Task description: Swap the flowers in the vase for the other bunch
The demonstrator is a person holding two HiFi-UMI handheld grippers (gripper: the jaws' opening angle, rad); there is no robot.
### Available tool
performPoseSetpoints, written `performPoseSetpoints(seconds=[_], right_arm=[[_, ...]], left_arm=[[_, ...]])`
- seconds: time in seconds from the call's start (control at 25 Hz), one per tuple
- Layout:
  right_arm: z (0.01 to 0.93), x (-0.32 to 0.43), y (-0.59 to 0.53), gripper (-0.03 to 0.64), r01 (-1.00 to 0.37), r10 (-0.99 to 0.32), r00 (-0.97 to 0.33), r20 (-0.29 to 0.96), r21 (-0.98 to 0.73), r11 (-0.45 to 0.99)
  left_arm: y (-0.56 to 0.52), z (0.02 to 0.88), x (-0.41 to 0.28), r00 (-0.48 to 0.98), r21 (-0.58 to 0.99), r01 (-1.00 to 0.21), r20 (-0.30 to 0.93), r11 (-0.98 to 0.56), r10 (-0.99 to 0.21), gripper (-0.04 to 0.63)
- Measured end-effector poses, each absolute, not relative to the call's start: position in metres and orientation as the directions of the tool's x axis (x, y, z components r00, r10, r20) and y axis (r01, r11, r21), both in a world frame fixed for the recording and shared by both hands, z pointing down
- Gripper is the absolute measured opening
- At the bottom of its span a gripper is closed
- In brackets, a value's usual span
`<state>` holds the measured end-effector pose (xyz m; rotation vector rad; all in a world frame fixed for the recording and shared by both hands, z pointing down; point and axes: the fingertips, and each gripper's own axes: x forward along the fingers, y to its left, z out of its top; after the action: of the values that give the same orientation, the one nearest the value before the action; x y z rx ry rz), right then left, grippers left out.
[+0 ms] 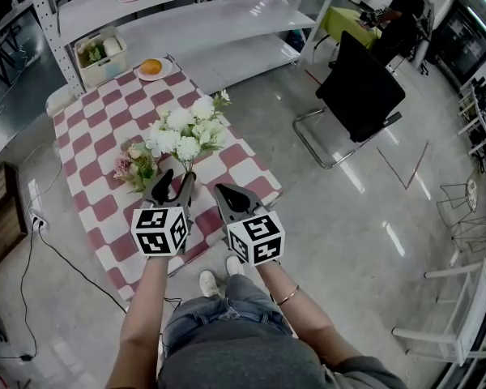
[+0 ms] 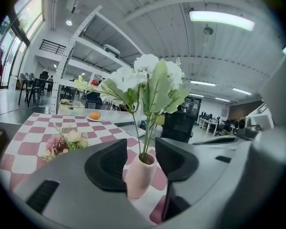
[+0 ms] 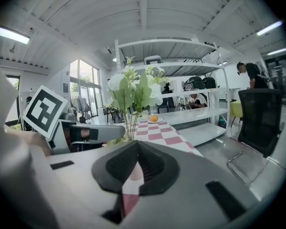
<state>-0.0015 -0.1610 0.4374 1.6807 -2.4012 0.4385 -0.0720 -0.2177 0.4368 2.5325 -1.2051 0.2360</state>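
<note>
A slim, smooth pink vase (image 2: 139,175) stands on the counter (image 1: 93,128), which is draped in a red-and-white chequered cloth. Leafy white blooms (image 1: 186,132) on thin green stems rise from the vase's narrow mouth. The left tongs (image 2: 141,151) are spread, their ribbed black pads flanking the vase neck without pinching it. Just right of the vase, the right tongs (image 3: 137,147) are pressed together, with nothing between them. Left of the vase, a softer pink bunch (image 1: 136,164) lies flat on the cloth. Well beyond the vase sits a round orange fruit (image 1: 151,67) on a plate.
</note>
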Motion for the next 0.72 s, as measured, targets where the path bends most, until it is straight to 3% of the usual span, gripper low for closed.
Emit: performPoseSetpoints(seconds=[0.72], right_arm=[[0.437, 0.015, -0.191, 0.01, -0.898, -0.839, -0.44, 0.32, -0.154, 0.412]], left_arm=[[-0.245, 0.443, -0.045, 0.543, 0.156, -0.836, 0.37, -0.526, -0.753, 0.201]])
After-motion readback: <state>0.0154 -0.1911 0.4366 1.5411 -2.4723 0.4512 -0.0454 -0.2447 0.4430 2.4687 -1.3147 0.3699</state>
